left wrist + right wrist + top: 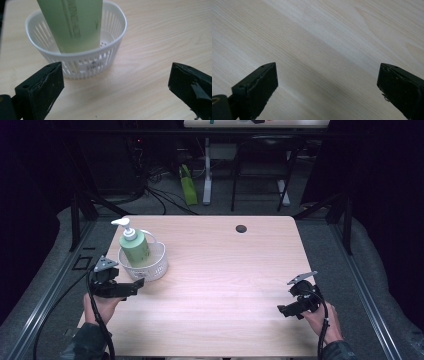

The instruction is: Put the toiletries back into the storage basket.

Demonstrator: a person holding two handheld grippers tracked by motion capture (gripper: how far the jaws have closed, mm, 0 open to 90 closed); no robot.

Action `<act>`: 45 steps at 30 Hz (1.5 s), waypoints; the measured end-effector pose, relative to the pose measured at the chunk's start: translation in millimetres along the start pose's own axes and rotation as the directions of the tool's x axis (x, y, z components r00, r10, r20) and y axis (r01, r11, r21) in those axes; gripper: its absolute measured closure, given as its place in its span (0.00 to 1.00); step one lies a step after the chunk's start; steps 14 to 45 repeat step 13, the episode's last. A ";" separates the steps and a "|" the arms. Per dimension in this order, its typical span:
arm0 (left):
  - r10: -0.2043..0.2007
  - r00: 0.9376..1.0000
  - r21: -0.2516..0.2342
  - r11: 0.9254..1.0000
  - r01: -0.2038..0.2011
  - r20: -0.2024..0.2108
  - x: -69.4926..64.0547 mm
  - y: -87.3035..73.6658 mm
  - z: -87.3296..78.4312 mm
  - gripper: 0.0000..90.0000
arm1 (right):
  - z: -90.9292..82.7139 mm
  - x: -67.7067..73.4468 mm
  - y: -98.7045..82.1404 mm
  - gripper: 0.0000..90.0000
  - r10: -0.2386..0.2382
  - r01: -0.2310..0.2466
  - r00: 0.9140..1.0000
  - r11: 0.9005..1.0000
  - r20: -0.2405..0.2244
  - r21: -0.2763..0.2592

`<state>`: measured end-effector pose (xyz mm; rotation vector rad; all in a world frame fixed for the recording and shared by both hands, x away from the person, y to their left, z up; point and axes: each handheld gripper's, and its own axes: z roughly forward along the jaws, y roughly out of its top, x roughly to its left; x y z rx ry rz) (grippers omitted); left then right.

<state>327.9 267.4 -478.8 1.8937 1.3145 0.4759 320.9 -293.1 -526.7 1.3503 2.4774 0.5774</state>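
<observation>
A light green pump bottle [134,247] with a white pump head stands upright in a small white slotted basket [156,266] at the left of the wooden table [225,270]. My left gripper [136,286] lies low just in front of the basket, open, its jaws aimed at it with nothing between them. In the left gripper view the basket [85,62] and the bottle [72,22] sit a short way beyond the wide-apart jaws of the left gripper [116,85]. My right gripper [283,310] rests near the table's front right, open over bare wood, as the right gripper view of it [328,87] confirms.
A small dark round hole [241,228] marks the table's far side. Beyond the far edge, on the floor, are cables, a green object [188,185] and the legs of another desk [207,170]. Dark metal frame rails run along both sides.
</observation>
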 end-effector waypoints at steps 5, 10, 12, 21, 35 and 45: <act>-0.014 1.000 0.036 0.999 0.013 0.018 2.3 -4.8 10.5 0.00 | 1.5 -0.5 0.0 0.03 0.001 -0.001 1.000 1.000 -0.007 0.001; -0.040 0.999 0.044 0.998 0.039 0.023 8.5 -8.1 19.0 0.00 | 3.5 -0.9 -2.0 0.03 0.007 -0.007 1.000 1.000 -0.005 0.003; -0.045 0.999 0.060 0.997 0.044 0.021 12.0 -10.2 22.8 0.00 | 4.9 -2.4 -3.1 0.02 0.001 0.000 1.000 1.000 -0.004 0.005; -0.050 0.999 0.065 0.997 0.048 0.023 13.8 -10.9 23.8 0.00 | 5.4 -2.3 -3.3 0.02 0.004 -0.004 1.000 1.000 -0.005 0.008; -0.050 0.999 0.065 0.997 0.048 0.023 13.8 -10.9 23.8 0.00 | 5.4 -2.3 -3.3 0.02 0.004 -0.004 1.000 1.000 -0.005 0.008; -0.050 0.999 0.065 0.997 0.048 0.023 13.8 -10.9 23.8 0.00 | 5.4 -2.3 -3.3 0.02 0.004 -0.004 1.000 1.000 -0.005 0.008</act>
